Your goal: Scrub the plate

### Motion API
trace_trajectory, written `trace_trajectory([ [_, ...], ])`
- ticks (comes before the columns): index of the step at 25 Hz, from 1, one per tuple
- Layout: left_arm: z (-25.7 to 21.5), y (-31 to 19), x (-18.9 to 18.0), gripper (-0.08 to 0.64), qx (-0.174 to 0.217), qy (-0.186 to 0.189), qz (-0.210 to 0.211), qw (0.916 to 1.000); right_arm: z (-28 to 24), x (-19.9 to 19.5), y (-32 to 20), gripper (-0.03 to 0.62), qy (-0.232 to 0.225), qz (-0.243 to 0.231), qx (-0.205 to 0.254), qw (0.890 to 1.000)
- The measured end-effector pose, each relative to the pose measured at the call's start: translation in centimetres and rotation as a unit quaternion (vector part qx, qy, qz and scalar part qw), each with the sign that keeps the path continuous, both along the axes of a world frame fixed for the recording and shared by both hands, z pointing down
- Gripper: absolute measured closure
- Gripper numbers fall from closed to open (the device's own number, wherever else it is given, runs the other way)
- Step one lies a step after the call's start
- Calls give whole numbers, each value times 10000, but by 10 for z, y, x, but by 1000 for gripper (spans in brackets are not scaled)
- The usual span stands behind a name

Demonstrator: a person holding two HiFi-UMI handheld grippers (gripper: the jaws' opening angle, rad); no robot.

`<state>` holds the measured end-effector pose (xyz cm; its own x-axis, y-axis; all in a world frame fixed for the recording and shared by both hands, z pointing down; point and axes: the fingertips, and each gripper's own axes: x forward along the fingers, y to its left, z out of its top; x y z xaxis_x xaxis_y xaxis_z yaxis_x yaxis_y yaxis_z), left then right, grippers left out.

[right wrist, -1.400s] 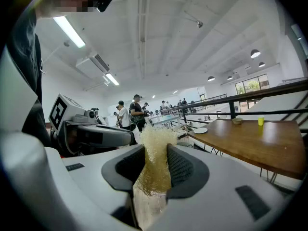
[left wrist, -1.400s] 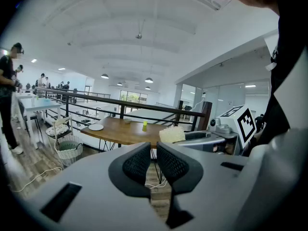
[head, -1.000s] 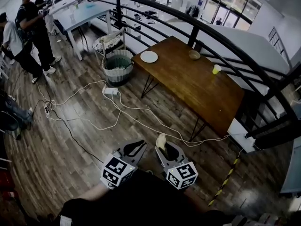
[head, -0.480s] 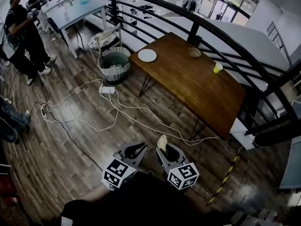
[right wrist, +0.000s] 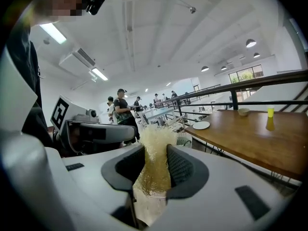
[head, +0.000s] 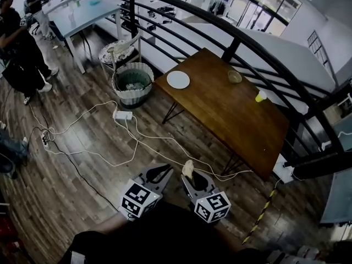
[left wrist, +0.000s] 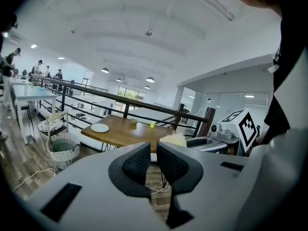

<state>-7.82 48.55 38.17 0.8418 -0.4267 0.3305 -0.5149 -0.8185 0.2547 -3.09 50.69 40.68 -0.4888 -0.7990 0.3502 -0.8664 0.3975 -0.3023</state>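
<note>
A white plate (head: 177, 80) lies at the left end of a brown wooden table (head: 231, 111), far ahead of both grippers. It also shows as a small disc (left wrist: 99, 128) in the left gripper view and a small disc (right wrist: 201, 125) in the right gripper view. My right gripper (head: 188, 172) (right wrist: 155, 153) is shut on a pale yellow fibrous scrubber (right wrist: 155, 146) (head: 188, 165) that sticks up past the jaws. Beside it, my left gripper (head: 159, 172) (left wrist: 153, 150) is shut with nothing between its pads. Both are held close to the body, above the wooden floor.
On the table stand a small bowl (head: 235, 77) and a yellow cup (head: 260, 96). A woven basket (head: 132, 83) sits left of the table. White cables and a power strip (head: 122, 115) trail over the floor. A black railing (head: 247, 34) runs behind; people (head: 16, 43) stand far left.
The table and plate sit slightly lower in the head view as the camera shifted. Both grippers keep their pose, the right one still clamped on the scrubber.
</note>
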Motion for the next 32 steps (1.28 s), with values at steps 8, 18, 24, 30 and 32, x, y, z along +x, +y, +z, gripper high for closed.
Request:
trace_trajectory([
  [8,15,-68,-46,512,-714,502,-321,9957,9,-37,-53,443,299,-90,-361,9989],
  [18,37,-111,-53,512,-1001,526,-480,9924,28,-57,-101,443,280,-492,-617,9965],
  [24,32,-158,-65,512,-849,454,-934,9910,28,-58,-148,443,274,-822,-507,9949],
  [30,39,-207,-27,512,-923,394,-985,9901,30,-18,-203,443,47,-796,-549,9953],
  [32,40,-224,-9,512,-897,362,-961,9907,32,-3,-221,443,29,-817,-615,9948],
])
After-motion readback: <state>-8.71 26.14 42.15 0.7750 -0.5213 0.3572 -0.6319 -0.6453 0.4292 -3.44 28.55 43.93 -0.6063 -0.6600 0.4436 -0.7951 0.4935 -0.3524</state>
